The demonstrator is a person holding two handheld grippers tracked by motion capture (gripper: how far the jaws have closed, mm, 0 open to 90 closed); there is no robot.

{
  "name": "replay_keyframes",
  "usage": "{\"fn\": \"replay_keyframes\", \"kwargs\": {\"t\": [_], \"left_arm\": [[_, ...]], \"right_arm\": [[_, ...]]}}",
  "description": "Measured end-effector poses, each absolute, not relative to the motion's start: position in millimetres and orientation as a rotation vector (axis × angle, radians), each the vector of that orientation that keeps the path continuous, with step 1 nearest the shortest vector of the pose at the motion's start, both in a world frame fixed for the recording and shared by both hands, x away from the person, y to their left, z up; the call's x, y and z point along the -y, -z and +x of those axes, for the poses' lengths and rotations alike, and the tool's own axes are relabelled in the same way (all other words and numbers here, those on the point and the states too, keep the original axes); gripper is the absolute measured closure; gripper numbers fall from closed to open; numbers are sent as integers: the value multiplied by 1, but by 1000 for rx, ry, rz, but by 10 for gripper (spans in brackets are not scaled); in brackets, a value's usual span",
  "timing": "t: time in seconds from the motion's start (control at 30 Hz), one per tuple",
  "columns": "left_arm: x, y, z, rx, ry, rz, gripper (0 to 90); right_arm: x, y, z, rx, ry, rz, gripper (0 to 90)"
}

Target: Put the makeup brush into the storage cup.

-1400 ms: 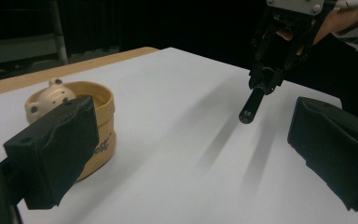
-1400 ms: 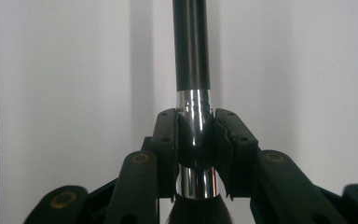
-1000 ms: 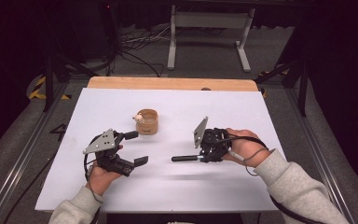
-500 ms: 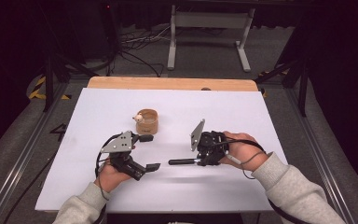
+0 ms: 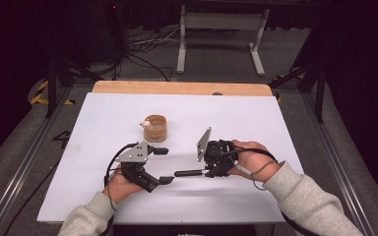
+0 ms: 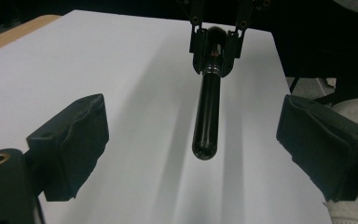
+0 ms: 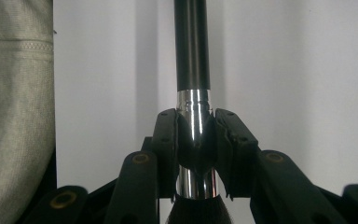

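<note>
White sheet covers the surface (image 5: 256, 118), wooden edge showing at far side; dark floor w/ cables and a metal stand behind. Right tool (image 5: 207, 172) lies level, jaws clamped on the chrome ferrule of a makeup brush (image 5: 191, 173); black handle sticks out toward the left tool, above the sheet. In right gripper view ferrule (image 7: 194, 140) sits pinched between both pads, handle running straight away. Left tool (image 5: 163, 165) faces the handle tip, jaws wide apart but just closing in a bit; nothing between the pads, handle end near, not touching. Small wooden cup (image 5: 155, 127) stands farther back, well apart from both tools.
</note>
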State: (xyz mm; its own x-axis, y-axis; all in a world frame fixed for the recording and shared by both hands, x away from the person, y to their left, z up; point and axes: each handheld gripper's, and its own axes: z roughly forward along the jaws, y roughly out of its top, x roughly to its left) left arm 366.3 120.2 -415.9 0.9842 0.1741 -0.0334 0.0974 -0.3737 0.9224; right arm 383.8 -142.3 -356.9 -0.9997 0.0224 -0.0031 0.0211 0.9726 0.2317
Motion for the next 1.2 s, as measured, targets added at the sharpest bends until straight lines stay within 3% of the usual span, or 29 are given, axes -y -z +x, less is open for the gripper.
{"fn": "replay_keyframes", "kwargs": {"t": [0.57, 0.77, 1.2], "left_arm": [[-112, 425, 369, -167, -43, 2062, 276], [-110, 428, 370, -170, -17, 2074, 301], [-106, 431, 370, -152, -9, 2110, 463]], "right_arm": [[132, 357, 384, -3122, -362, 11, 706], [131, 356, 385, -3125, -369, 13, 706], [127, 355, 386, -3133, -363, 26, 706]]}}
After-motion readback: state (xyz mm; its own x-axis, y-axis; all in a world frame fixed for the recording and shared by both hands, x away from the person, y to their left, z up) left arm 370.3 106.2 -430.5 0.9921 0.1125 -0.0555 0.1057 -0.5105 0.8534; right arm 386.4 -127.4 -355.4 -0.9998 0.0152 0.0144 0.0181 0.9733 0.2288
